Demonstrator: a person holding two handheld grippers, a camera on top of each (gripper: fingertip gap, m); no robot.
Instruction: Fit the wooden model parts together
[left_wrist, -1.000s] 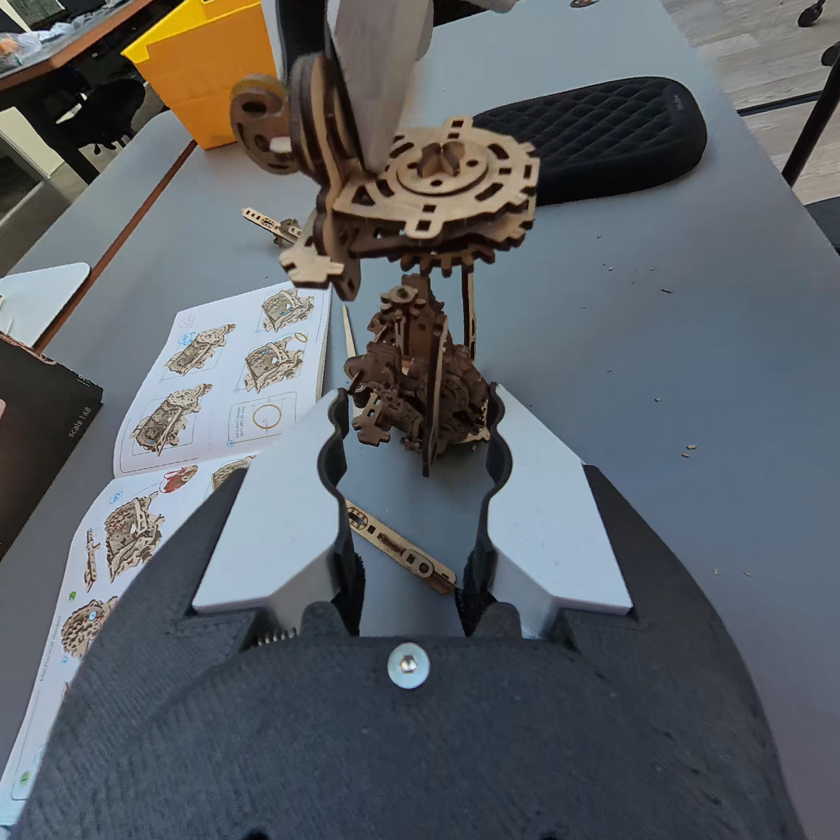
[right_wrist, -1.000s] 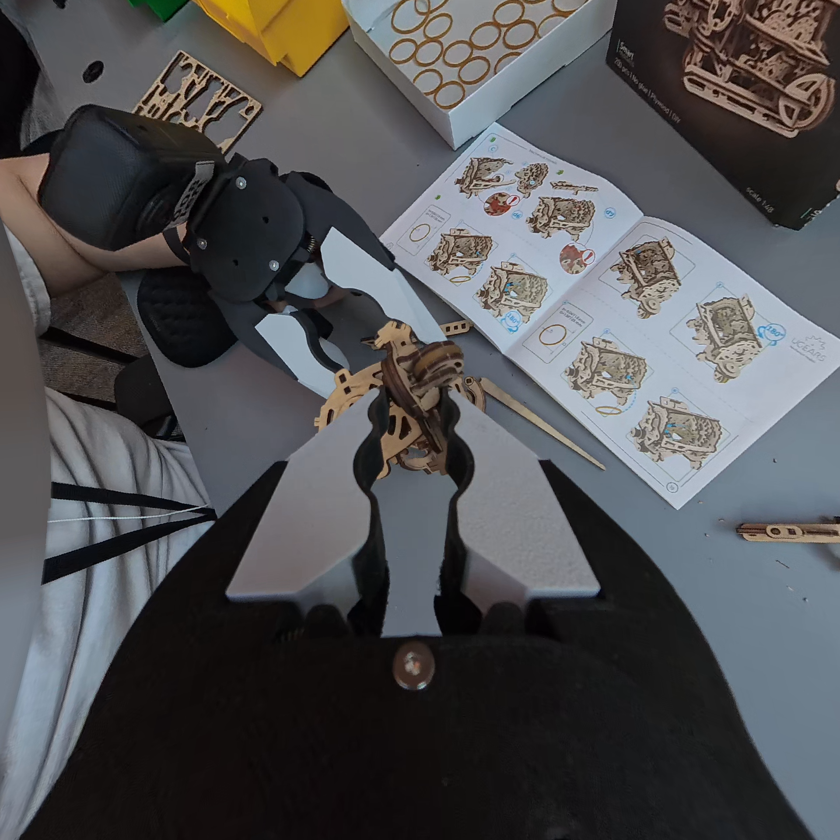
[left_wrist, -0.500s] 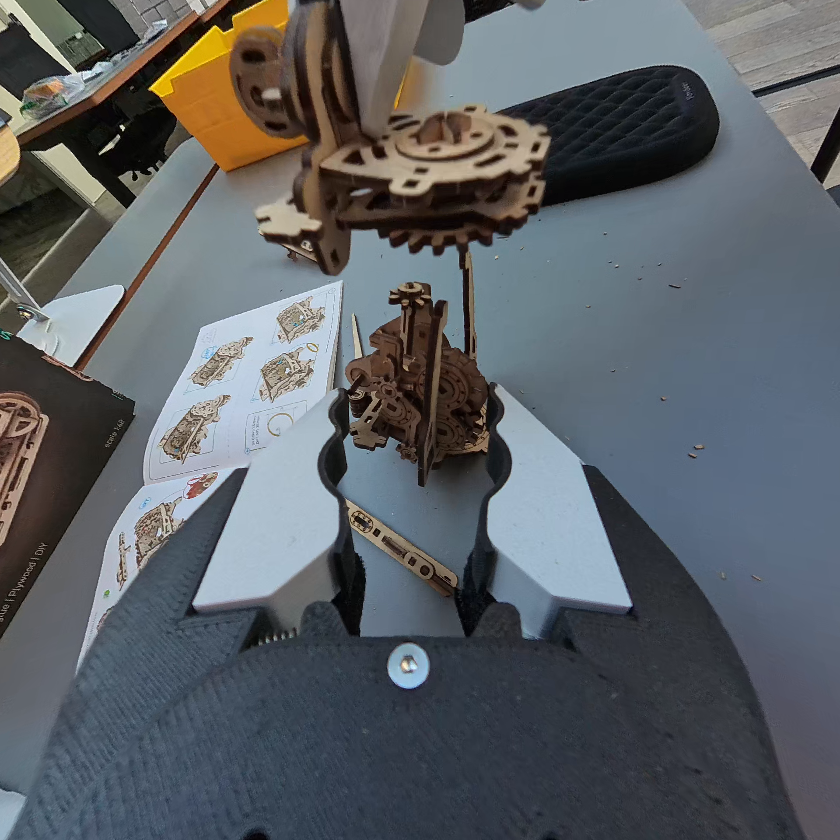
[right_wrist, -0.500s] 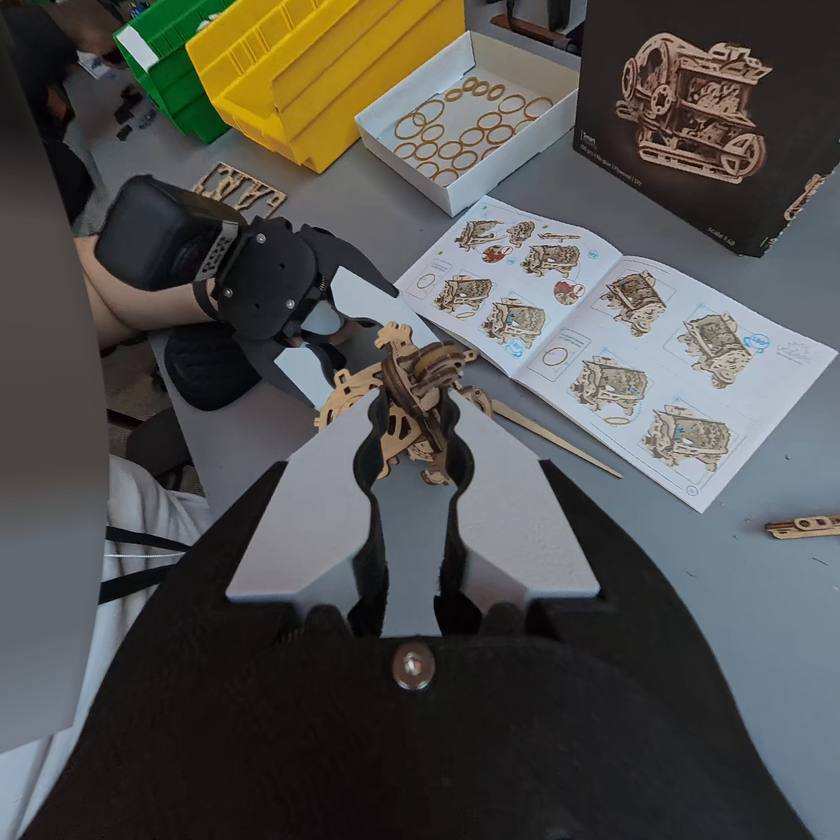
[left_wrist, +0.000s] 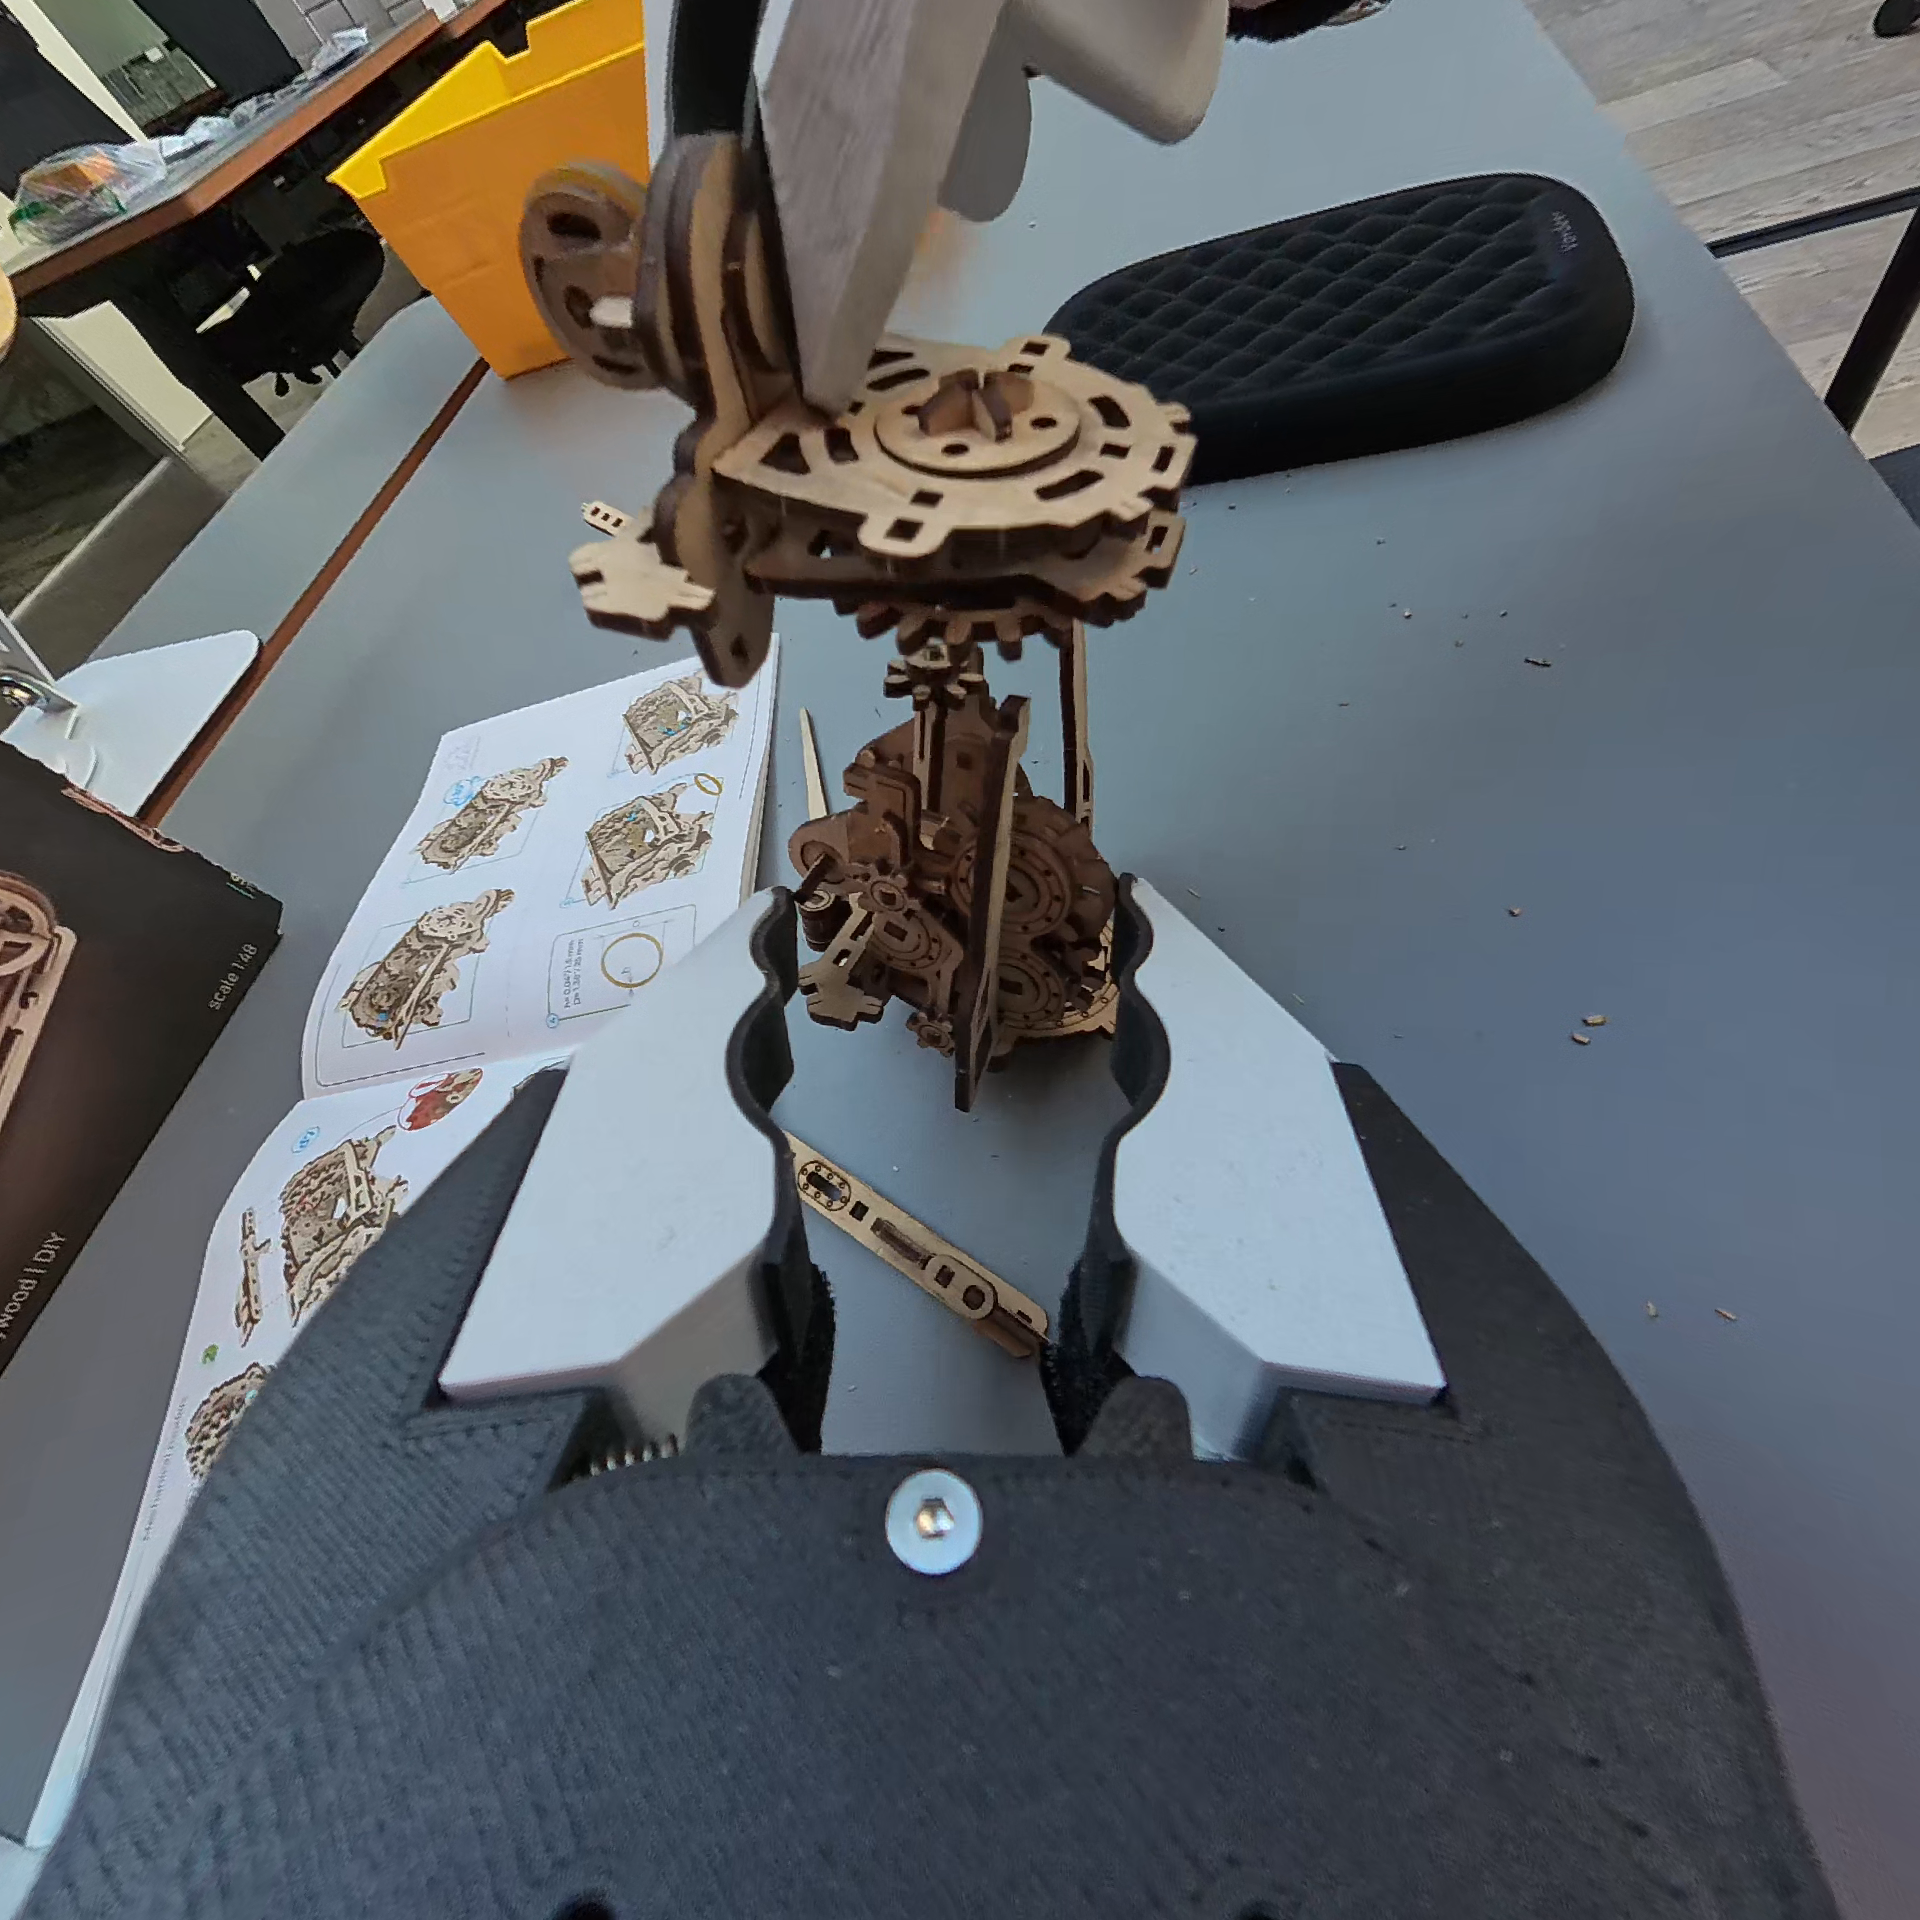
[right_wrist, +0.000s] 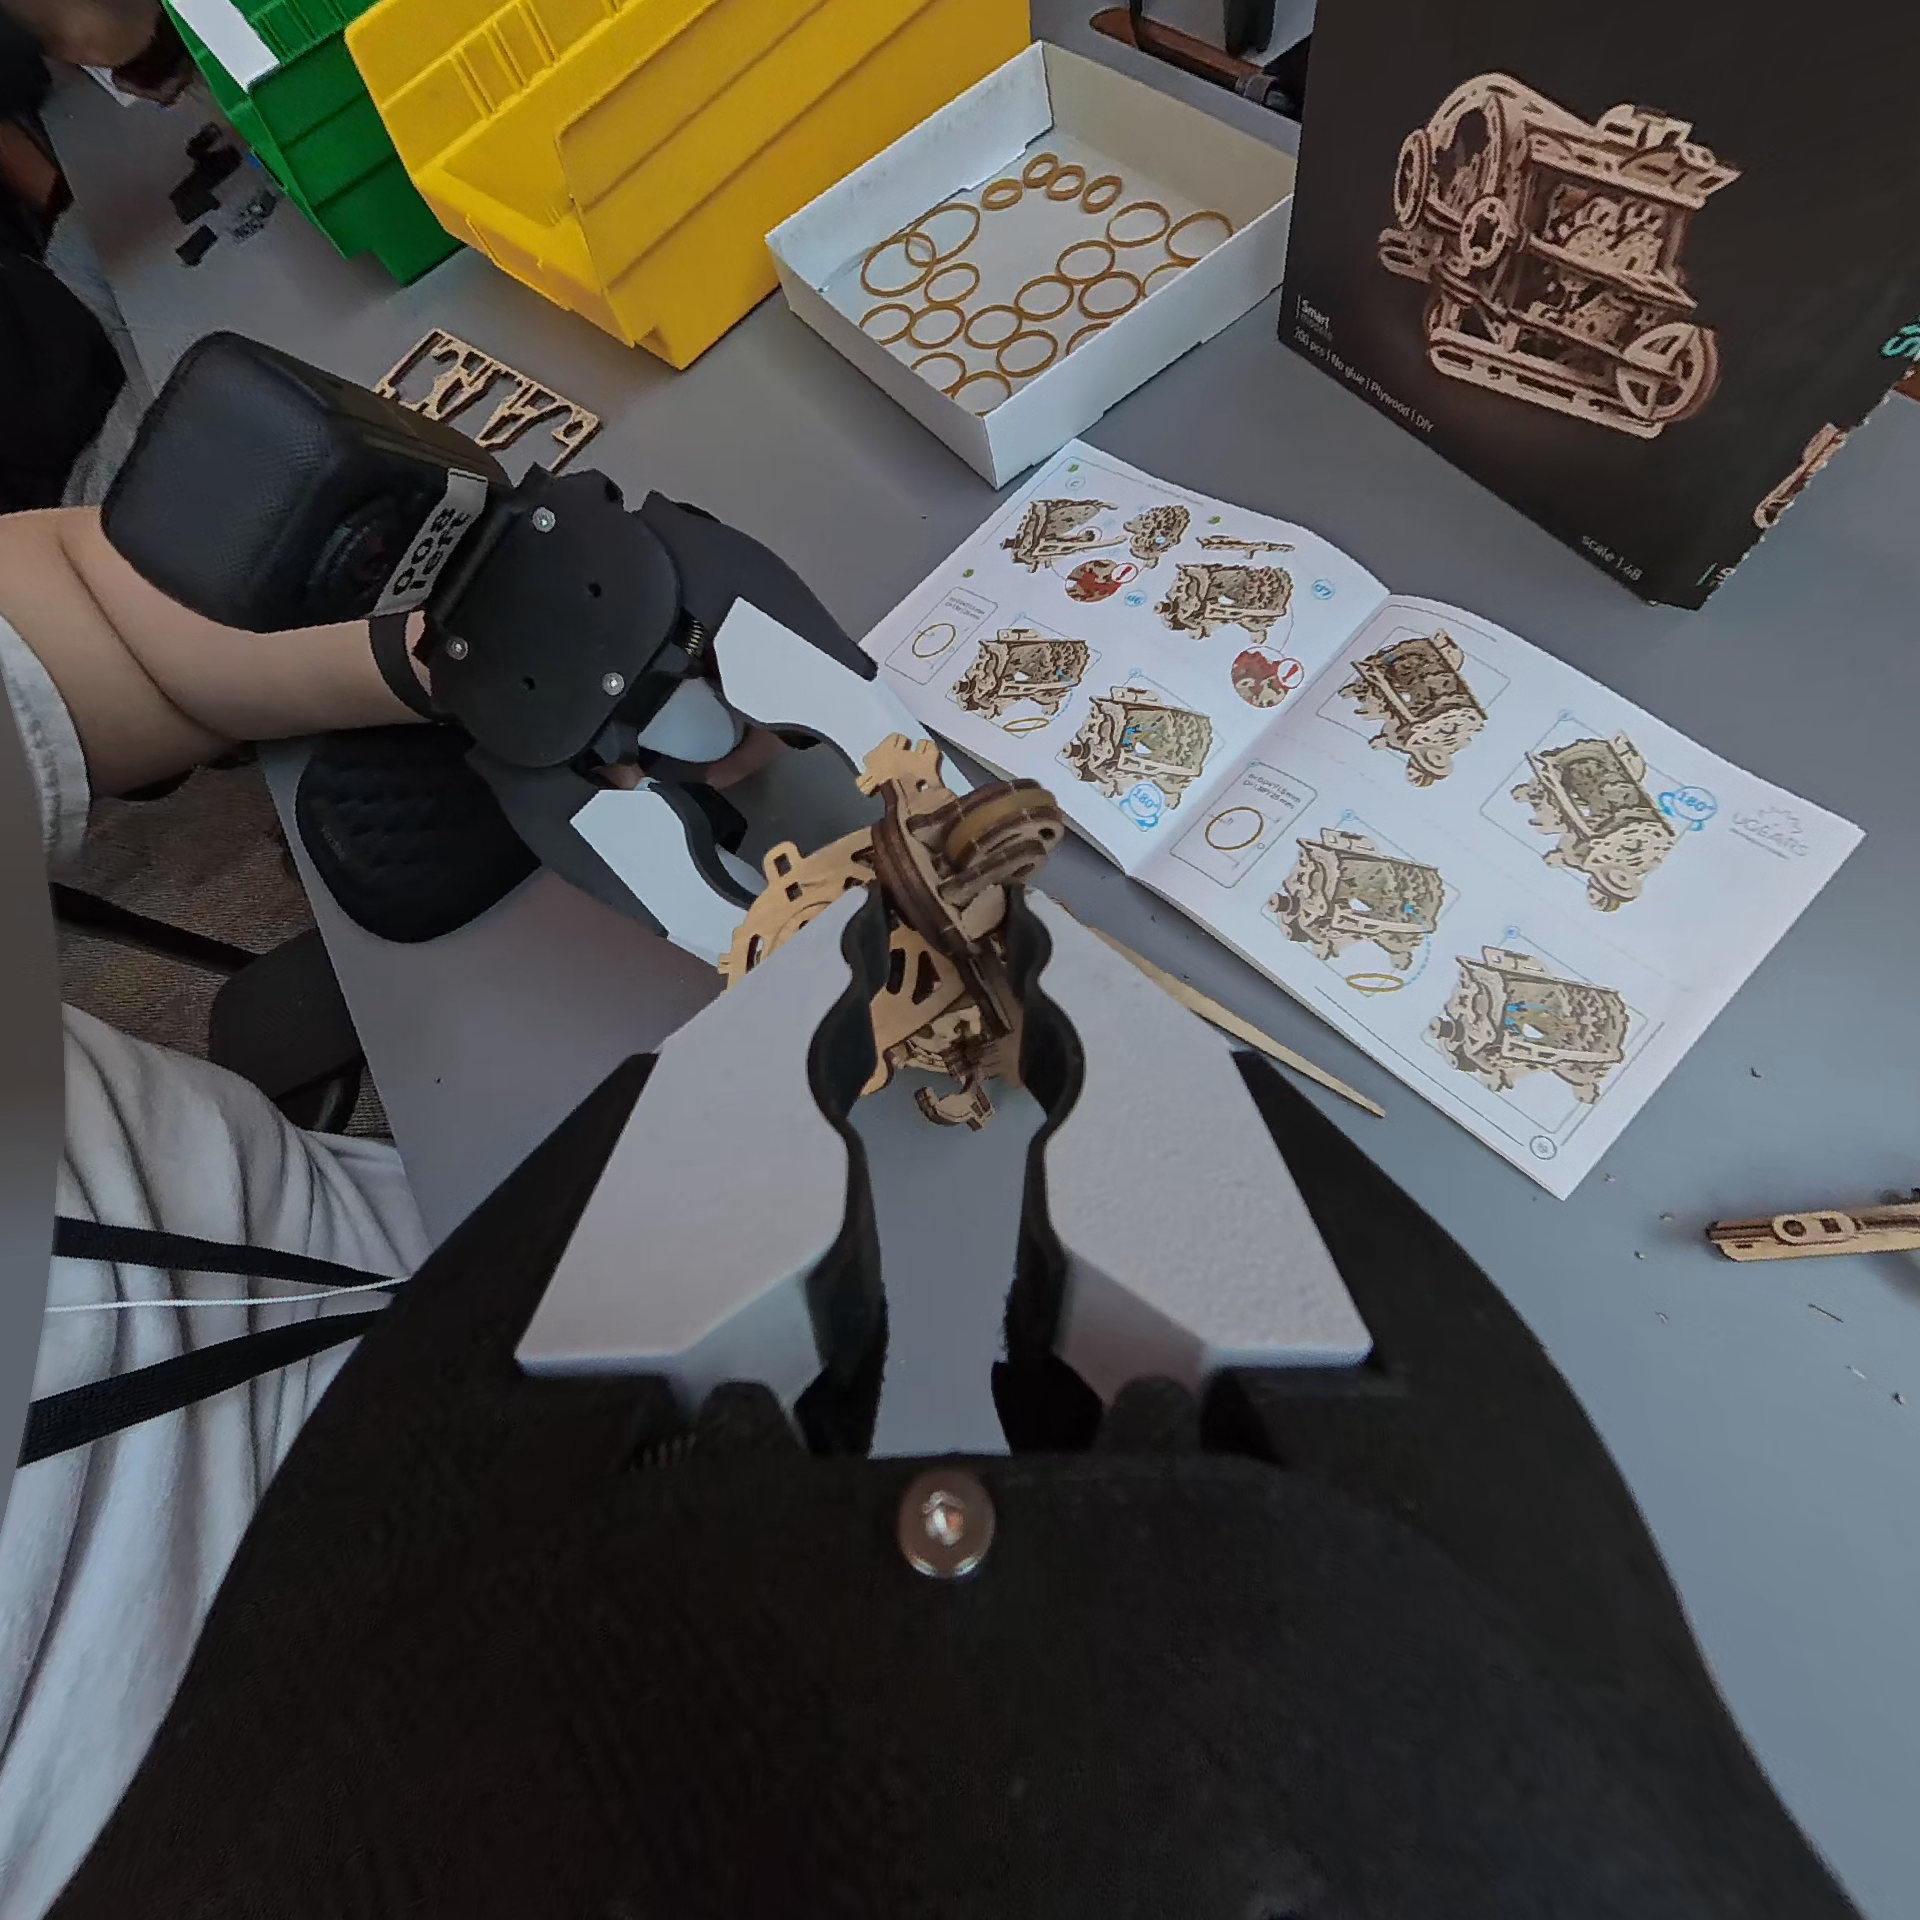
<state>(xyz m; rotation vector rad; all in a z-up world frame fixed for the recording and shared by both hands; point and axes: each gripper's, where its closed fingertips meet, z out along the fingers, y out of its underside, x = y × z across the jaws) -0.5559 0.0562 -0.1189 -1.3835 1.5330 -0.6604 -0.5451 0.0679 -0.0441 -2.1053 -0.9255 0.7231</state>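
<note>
My left gripper (left_wrist: 951, 925) is shut on a dark wooden gear assembly (left_wrist: 935, 914) and holds it upright above the grey table (left_wrist: 1455, 831). My right gripper (right_wrist: 945, 914) is shut on a lighter wooden assembly (right_wrist: 935, 966) with a round slotted gear plate (left_wrist: 966, 468). In the left wrist view its white finger (left_wrist: 852, 187) comes down from the top. The plate hangs flat just over the dark assembly's top gear (left_wrist: 935, 665); I cannot tell if they touch. The left gripper's black body (right_wrist: 561, 634) shows in the right wrist view.
An open instruction booklet (right_wrist: 1351, 790), a black model box (right_wrist: 1558, 260), a white box of rubber bands (right_wrist: 1039, 260), and yellow (right_wrist: 675, 156) and green bins (right_wrist: 312, 125) lie beyond. Loose wooden strips (left_wrist: 914, 1247) (right_wrist: 1808, 1231), a stick (right_wrist: 1226, 1018) and a black wrist rest (left_wrist: 1351, 312) are on the table. About 8 cm separates my left fingertips from my right.
The right gripper's gear plate rose a little, then came down closer to the top of the dark assembly. Both grippers kept their hold; the views tilted slightly.
</note>
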